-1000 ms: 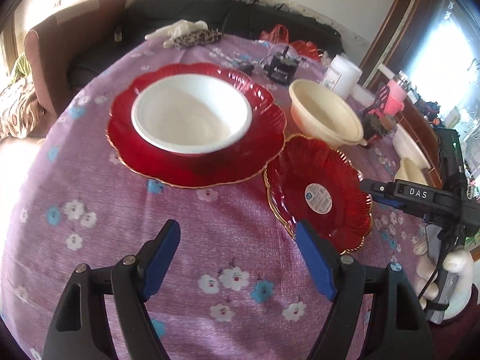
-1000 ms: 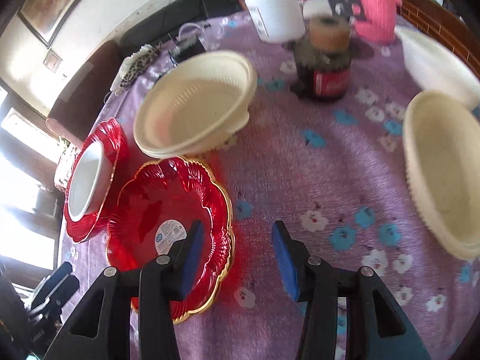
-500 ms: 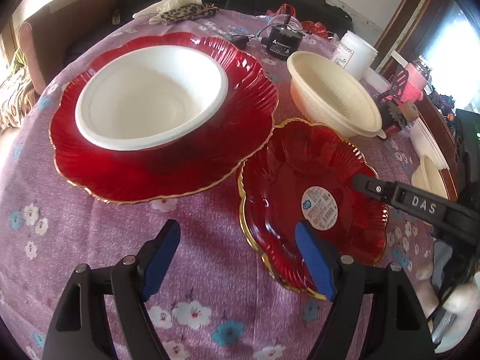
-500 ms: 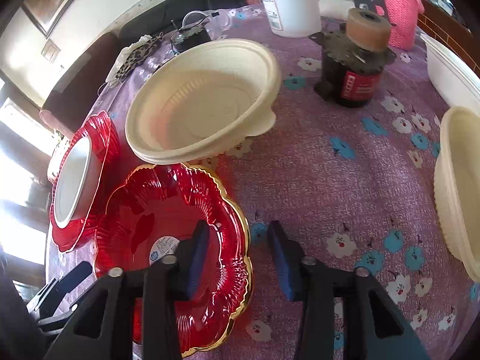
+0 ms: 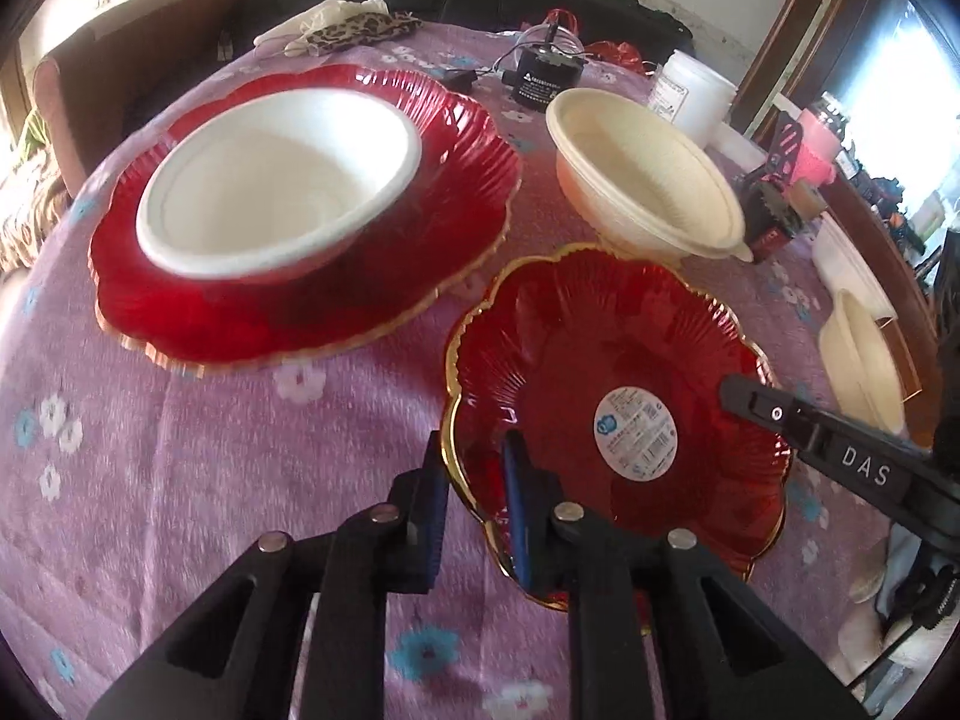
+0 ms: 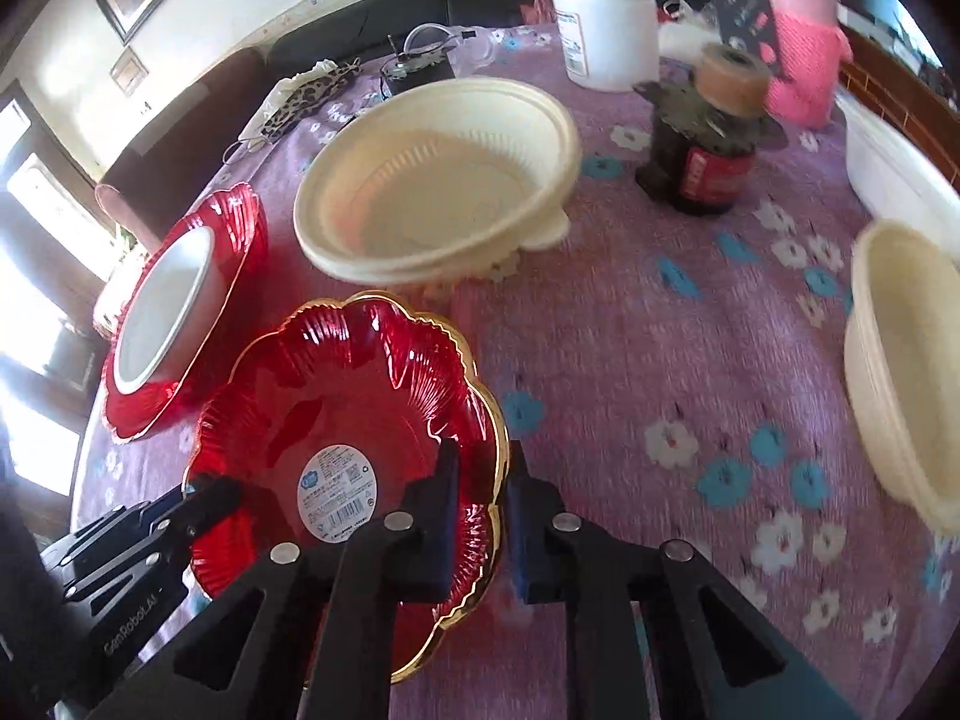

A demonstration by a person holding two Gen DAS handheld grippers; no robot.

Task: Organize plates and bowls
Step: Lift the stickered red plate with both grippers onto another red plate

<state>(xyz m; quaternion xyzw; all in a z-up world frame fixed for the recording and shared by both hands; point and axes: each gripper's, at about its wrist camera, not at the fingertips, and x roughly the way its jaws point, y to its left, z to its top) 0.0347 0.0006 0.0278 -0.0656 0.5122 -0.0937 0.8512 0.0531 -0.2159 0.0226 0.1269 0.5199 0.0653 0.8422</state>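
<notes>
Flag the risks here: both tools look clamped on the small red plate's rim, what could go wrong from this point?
1. Both the left tool and right tool pinch opposite edges of the small red plate; uneven lifting could twist or crack its thin fluted rim.
2. The cream bowl sits right beside the plate's far edge; lifting forward may knock it.
3. The grips are shallow, on the rim only, so the glossy plate could slip and drop onto the tablecloth.

the cream bowl (image 6: 900,372) at the right is cut off by the frame edge and blurred. the sticker (image 5: 637,435) on the small red plate (image 5: 600,360) carries print too small to read. the jar (image 6: 708,144) looks motion-smeared, perhaps a sauce jar.
</notes>
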